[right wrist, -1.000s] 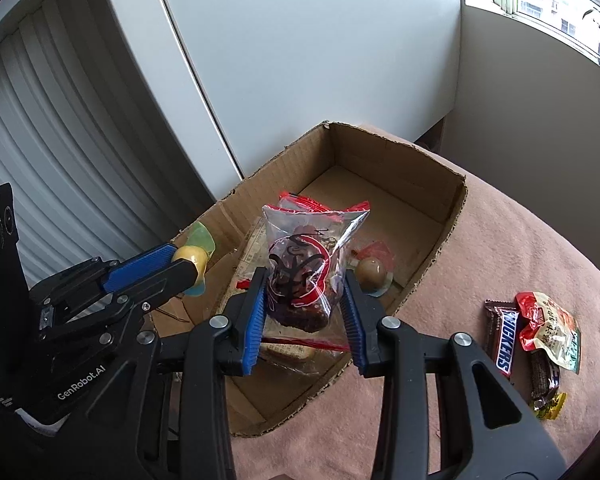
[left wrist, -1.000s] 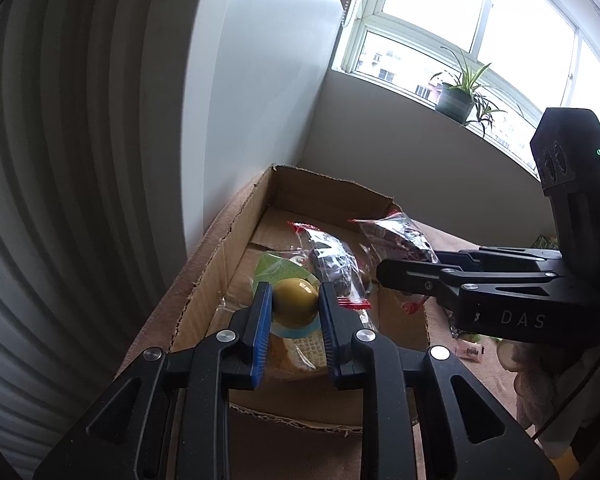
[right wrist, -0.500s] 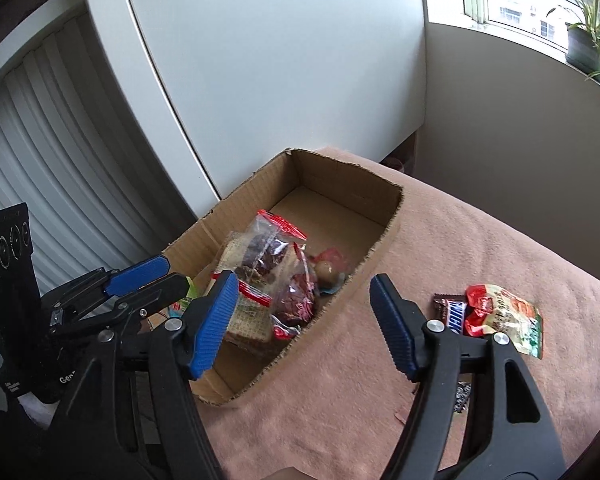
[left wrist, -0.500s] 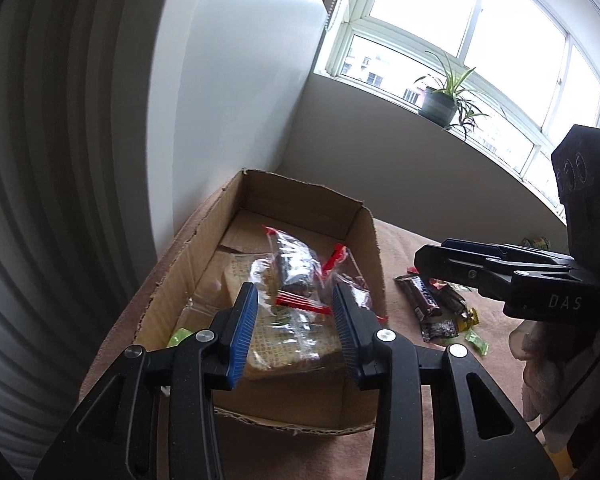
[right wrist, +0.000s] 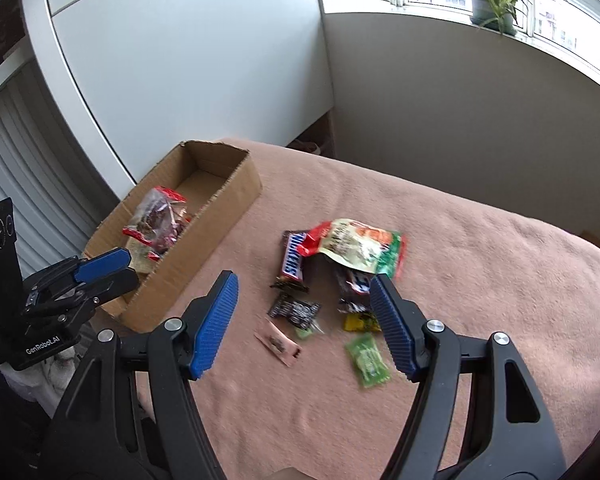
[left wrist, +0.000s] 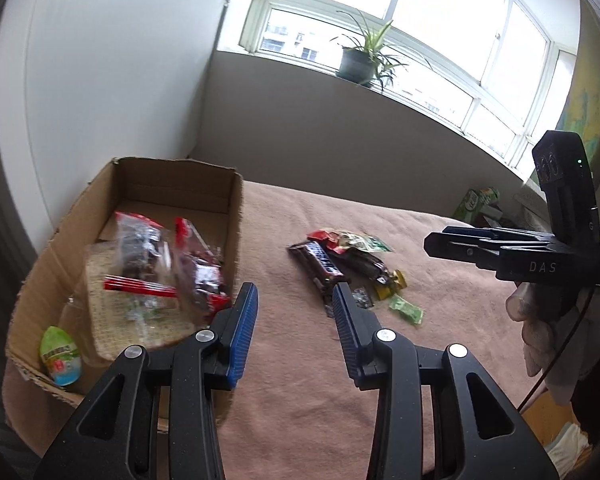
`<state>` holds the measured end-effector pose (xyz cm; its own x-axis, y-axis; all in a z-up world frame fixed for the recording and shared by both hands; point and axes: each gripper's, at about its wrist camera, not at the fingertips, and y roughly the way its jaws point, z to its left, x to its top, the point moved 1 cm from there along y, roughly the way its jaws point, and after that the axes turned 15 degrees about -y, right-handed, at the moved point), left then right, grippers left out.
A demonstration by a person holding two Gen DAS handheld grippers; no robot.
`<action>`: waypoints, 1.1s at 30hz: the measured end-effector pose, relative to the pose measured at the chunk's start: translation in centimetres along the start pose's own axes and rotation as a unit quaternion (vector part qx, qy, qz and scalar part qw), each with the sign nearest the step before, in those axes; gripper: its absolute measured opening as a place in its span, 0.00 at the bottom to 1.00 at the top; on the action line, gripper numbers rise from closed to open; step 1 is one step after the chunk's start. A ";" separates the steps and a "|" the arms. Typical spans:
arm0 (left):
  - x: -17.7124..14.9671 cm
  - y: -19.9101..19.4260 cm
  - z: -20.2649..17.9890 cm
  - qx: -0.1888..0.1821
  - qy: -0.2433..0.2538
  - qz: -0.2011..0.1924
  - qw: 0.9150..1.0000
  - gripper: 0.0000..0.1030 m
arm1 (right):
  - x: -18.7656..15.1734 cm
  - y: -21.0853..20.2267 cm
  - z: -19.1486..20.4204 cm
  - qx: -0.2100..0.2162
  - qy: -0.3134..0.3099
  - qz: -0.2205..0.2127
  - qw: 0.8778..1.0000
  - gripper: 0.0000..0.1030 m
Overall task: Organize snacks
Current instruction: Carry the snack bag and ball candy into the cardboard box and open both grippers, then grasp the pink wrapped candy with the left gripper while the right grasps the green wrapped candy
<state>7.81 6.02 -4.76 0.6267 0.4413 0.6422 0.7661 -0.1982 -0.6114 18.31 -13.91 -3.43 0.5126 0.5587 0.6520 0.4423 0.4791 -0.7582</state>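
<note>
A cardboard box point(left wrist: 236, 216) at the left holds clear red-trimmed snack bags point(left wrist: 140, 248) and a green egg-shaped pack point(left wrist: 60, 350). My left gripper point(left wrist: 295, 292) is open and empty, just right of the box's near corner. To the right, loose snacks lie on the pink blanket point(right wrist: 460, 280): a Snickers bar point(right wrist: 294, 258), a red and green pouch point(right wrist: 356, 246), a dark bar point(right wrist: 354, 284), a small dark packet point(right wrist: 294, 308), a green candy point(right wrist: 370, 360). My right gripper point(right wrist: 305, 280) hangs wide open above this pile, holding nothing.
A white cabinet front point(right wrist: 180, 60) rises behind the box. On the window sill stands a potted plant point(left wrist: 356, 64). A green carton point(left wrist: 478, 202) sits at the blanket's far right edge. A pink sachet point(right wrist: 278, 342) lies near the pile.
Both grippers let go of their snacks, which now lie in the box, and opened. Both then swung right, away from the box toward the loose pile.
</note>
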 end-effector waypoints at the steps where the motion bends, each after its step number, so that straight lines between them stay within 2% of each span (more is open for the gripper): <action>1: -0.2 0.5 -0.5 -0.005 0.003 0.009 1.000 0.36 | -0.7 0.0 -0.6 -0.003 0.004 0.005 1.000 0.69; 4: -1.1 2.4 -2.1 -0.010 0.025 0.032 0.999 0.36 | -2.5 0.2 -2.0 -0.016 0.013 0.019 1.000 0.69; 11: -3.7 6.7 -5.1 -0.016 0.067 0.094 0.993 0.36 | -5.8 2.2 -3.6 -0.018 0.021 0.057 0.998 0.69; 16: -4.9 8.9 -5.8 0.012 0.090 0.114 0.989 0.37 | -6.9 3.3 -4.0 -0.014 0.025 0.069 0.997 0.69; 18: -5.0 9.6 -6.0 0.030 0.095 0.112 0.989 0.46 | -7.1 3.6 -3.9 -0.014 0.021 0.071 0.997 0.69; 20: -5.0 10.3 -6.2 0.044 0.098 0.113 0.988 0.49 | -7.2 3.8 -3.7 -0.012 0.015 0.072 0.997 0.68; 22: -5.2 10.7 -6.4 0.053 0.105 0.113 0.987 0.50 | -7.1 4.3 -3.5 -0.009 0.009 0.075 0.997 0.64; 24: -5.4 11.3 -6.4 0.078 0.115 0.108 0.984 0.59 | -7.1 4.9 -3.2 -0.006 0.003 0.081 0.997 0.59; 29: -5.5 12.2 -6.4 0.096 0.112 0.104 0.984 0.60 | -7.0 6.0 -2.6 -0.004 -0.018 0.091 0.996 0.57; 33: -5.2 12.4 -6.2 0.090 0.108 0.102 0.985 0.59 | -6.7 7.1 -2.1 -0.002 -0.029 0.099 0.995 0.56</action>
<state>14.93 -4.16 -12.83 0.7950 0.2080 0.5698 0.5964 -0.0966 -0.7969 19.54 -15.71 -13.16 0.5464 0.6798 0.4892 0.3409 0.3530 -0.8713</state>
